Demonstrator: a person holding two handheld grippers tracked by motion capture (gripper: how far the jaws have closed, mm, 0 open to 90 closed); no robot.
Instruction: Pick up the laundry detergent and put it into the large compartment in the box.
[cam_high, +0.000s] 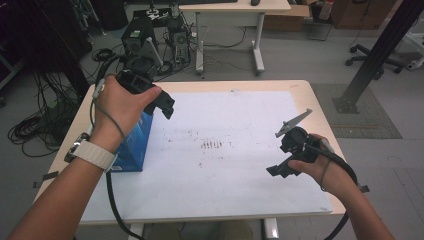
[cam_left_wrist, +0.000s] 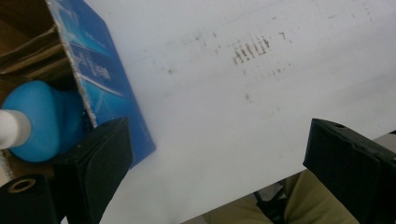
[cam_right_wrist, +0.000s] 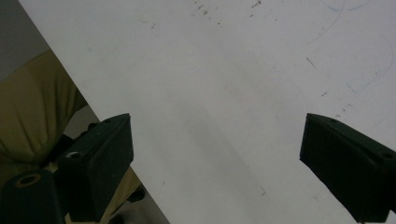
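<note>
Above the blue box (cam_high: 134, 145) at the table's (cam_high: 240, 85) left edge, left gripper (cam_left_wrist: 215, 149) hangs, fingers wide; right gripper (cam_right_wrist: 217, 154) likewise empty. Next move likely: reach in for the blue bottle (cam_left_wrist: 39, 121).

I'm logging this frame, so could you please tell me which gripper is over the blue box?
The left gripper: it hangs open above the blue box; the right gripper hangs over bare white sheet.

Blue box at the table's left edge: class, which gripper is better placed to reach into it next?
Left. The left gripper hovers open right beside the blue box, whose open top shows in its view. The right gripper is across the table.
</note>
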